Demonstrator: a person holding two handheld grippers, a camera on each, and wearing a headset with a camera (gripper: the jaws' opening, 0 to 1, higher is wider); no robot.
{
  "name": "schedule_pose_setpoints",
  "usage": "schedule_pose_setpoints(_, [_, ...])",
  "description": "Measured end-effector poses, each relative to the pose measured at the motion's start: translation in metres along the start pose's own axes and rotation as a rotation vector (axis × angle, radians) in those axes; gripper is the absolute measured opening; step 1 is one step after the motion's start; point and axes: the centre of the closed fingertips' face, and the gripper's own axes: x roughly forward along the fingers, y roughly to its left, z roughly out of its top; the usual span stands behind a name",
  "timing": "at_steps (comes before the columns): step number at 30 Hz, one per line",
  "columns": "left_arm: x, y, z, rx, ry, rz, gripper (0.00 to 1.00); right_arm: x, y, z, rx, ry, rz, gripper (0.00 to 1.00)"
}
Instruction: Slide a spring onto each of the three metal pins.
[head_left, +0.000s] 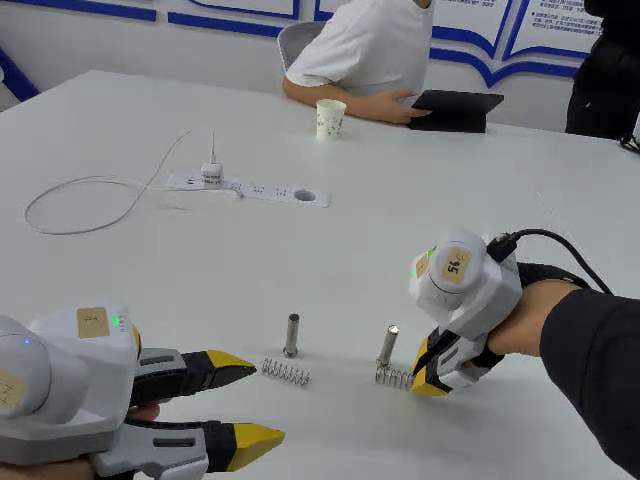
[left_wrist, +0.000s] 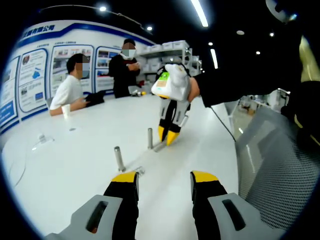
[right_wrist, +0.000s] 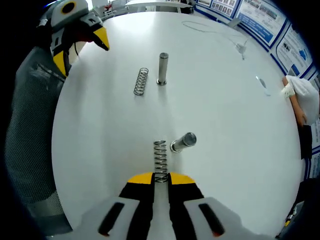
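Two metal pins stand upright on the white table: one in the middle, the other to its right. A loose spring lies flat just in front of the middle pin. My right gripper is shut on one end of a second spring, which lies at the foot of the right pin. In the right gripper view that spring runs out from the gripper beside the pin. My left gripper is open at the lower left, holding nothing, a little short of the loose spring.
A white power strip with a looping cable lies farther back on the table. A paper cup and a dark tablet sit by a person seated at the far side. The table's left half has free room.
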Motion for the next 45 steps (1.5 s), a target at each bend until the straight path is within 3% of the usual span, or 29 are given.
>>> schedule_pose_setpoints(8, [0.001,-0.002,0.001,0.005,0.005,-0.006,0.42,-0.001,0.002,0.0,0.007,0.0,0.001,0.12])
schedule_pose_setpoints(18, [0.008,-0.007,0.002,0.028,0.019,-0.035,0.41,-0.015,0.02,0.005,-0.017,-0.002,0.009,0.12])
schedule_pose_setpoints(26, [0.018,-0.014,0.007,0.067,0.035,-0.082,0.41,-0.031,0.046,0.026,-0.068,-0.04,0.037,0.12])
schedule_pose_setpoints(45, [0.034,-0.025,0.016,0.13,0.051,-0.152,0.4,-0.052,0.081,0.064,-0.168,-0.091,0.055,0.12])
